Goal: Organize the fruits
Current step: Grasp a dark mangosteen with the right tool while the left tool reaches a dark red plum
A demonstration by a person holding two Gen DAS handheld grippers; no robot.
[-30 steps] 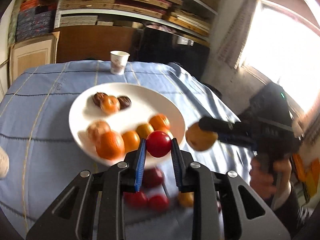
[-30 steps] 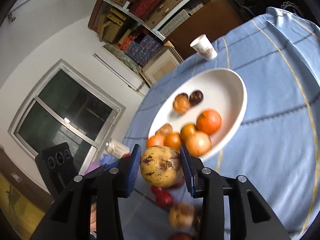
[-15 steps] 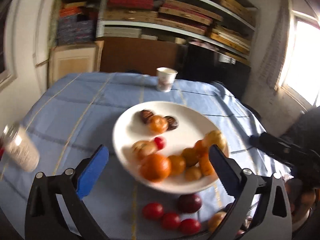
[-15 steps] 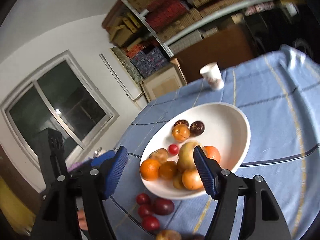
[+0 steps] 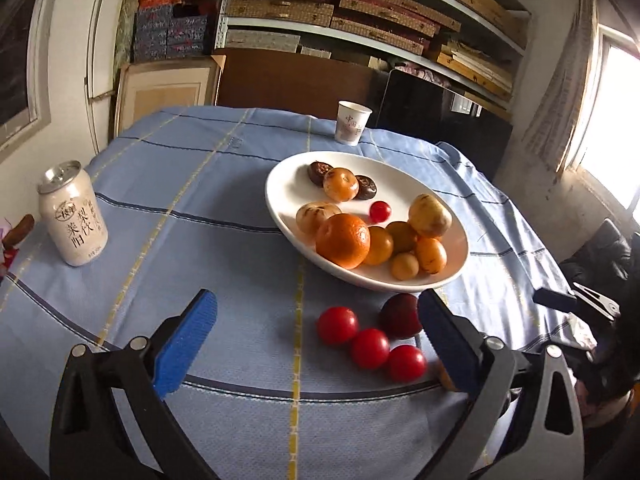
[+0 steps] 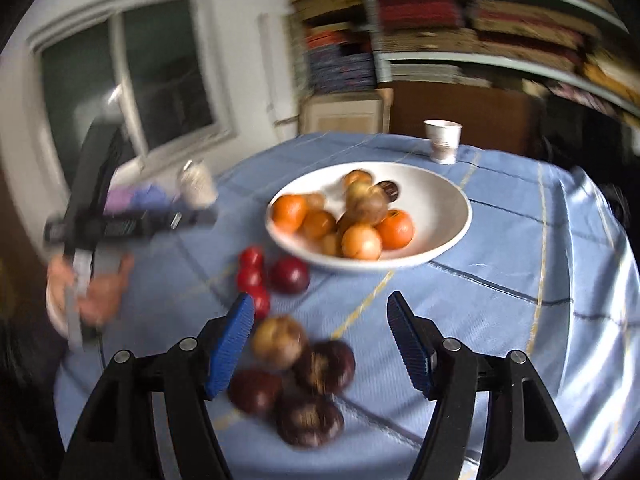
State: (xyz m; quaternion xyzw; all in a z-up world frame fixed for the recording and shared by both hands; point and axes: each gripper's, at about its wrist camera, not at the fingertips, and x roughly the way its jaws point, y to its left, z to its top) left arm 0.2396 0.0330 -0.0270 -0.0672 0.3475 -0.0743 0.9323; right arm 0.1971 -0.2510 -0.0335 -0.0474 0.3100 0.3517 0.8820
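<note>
Both handheld two-finger grippers hang empty above a round table covered in blue checked cloth [image 5: 224,248]: the left gripper [image 5: 316,344] with its blue-padded jaws spread as wide as they go, the right gripper [image 6: 320,342] with jaws parted about halfway, nothing between either pair. Most of the fruit already sits in the wide white ceramic plate [image 5: 288,196], including a large orange [image 5: 343,240], a small red cherry tomato [image 5: 380,211] and a yellow-brown pear-like fruit [image 5: 430,216]. Three red tomatoes [image 5: 370,346] and a dark red plum [image 5: 400,315] lie loose on the cloth just in front of the plate. Nearer the right gripper, a brownish round fruit [image 6: 279,341] touches several dark purple fruits [image 6: 310,400]. The next pick is best made on one fruit only, jaws straddling it at its widest, closing gently so the neighbours do not roll. The right-wrist view is blurred, so fine contact there is uncertain.
</note>
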